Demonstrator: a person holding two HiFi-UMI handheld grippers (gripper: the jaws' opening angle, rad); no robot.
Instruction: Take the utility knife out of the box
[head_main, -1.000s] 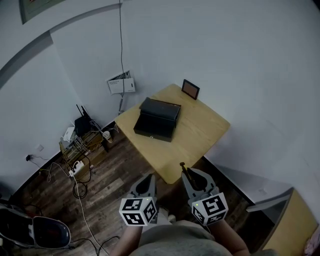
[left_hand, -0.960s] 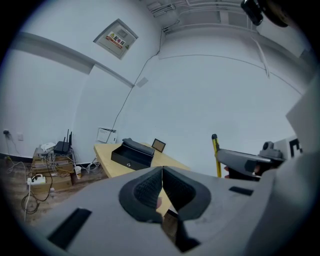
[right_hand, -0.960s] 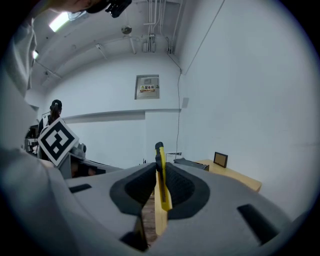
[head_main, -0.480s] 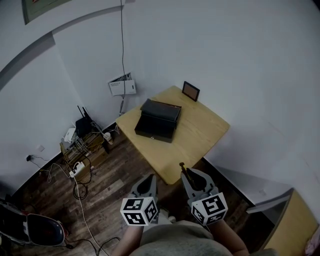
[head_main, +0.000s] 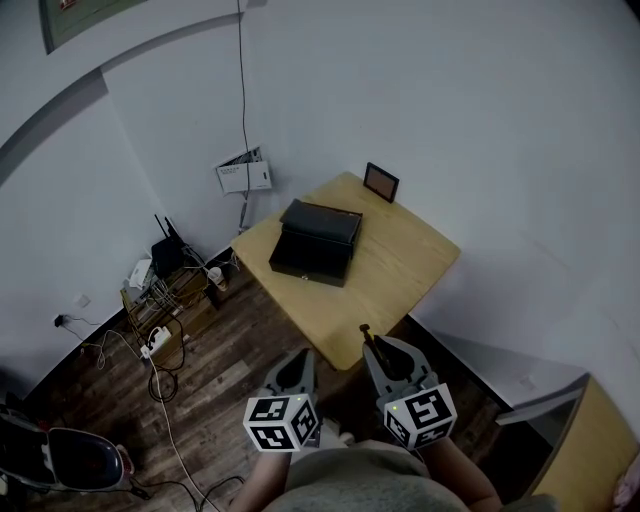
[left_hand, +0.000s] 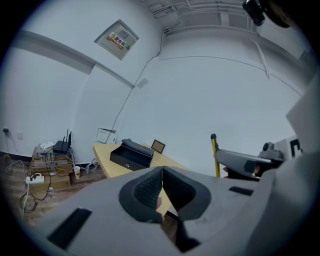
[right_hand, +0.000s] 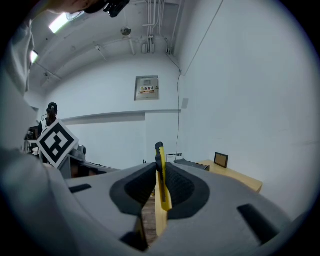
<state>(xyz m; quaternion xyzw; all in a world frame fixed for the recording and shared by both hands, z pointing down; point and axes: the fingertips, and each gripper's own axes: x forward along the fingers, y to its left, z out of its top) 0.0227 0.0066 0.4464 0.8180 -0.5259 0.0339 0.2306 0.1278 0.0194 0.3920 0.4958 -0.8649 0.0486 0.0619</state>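
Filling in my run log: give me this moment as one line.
left tongs: shut, empty | right tongs: shut on utility knife | box: on table, apart from both tongs

The person is holding both tools low, close in front of the body, side by side and near each other, with the jaws pointing forward. The left tool (left_hand: 162, 171) is showing its jaws pressed together with nothing between them. The right tool (right_hand: 160, 169) is clamping its jaws on the yellow utility knife (right_hand: 160, 154), whose dark tip is sticking out past them. Both marker cubes are facing up, and the forearms (head_main: 462, 476) are angling in from below.
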